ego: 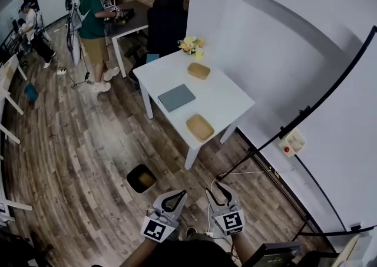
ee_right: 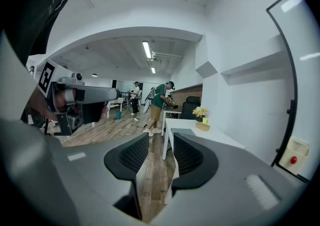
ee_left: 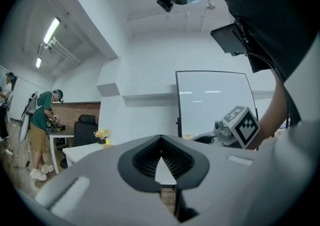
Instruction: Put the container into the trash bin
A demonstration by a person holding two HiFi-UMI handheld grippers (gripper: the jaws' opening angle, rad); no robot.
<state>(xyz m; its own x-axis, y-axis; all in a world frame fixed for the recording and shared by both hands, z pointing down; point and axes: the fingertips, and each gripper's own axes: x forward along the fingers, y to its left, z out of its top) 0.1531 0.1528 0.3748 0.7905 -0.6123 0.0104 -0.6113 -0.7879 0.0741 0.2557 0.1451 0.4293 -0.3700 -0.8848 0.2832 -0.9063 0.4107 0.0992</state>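
Head view: we look steeply down at a white table [ego: 221,98] set against the wall. Two shallow tan containers lie on it. The nearer container [ego: 199,127] sits at the table's front edge and the farther container [ego: 198,71] toward its back, with a grey pad [ego: 176,97] between them. The black trash bin [ego: 141,178] stands on the floor just off the table's front corner (something tan seems to lie in it already). Both grippers hang well short of the table, empty: the left gripper [ego: 175,196] is pinched closed and the right gripper [ego: 220,190] is parted.

Left gripper view: its jaws meet with nothing between them.

Right gripper view: its jaws stand moderately apart with only bare floor between them, aimed toward the table's leg.

We judge the reach is only starting. Taking the nearer container by its rim and keeping it level should work best.

No brand or words are readable, only square black-and-white markers [ego: 231,222] on the gripper cubes.
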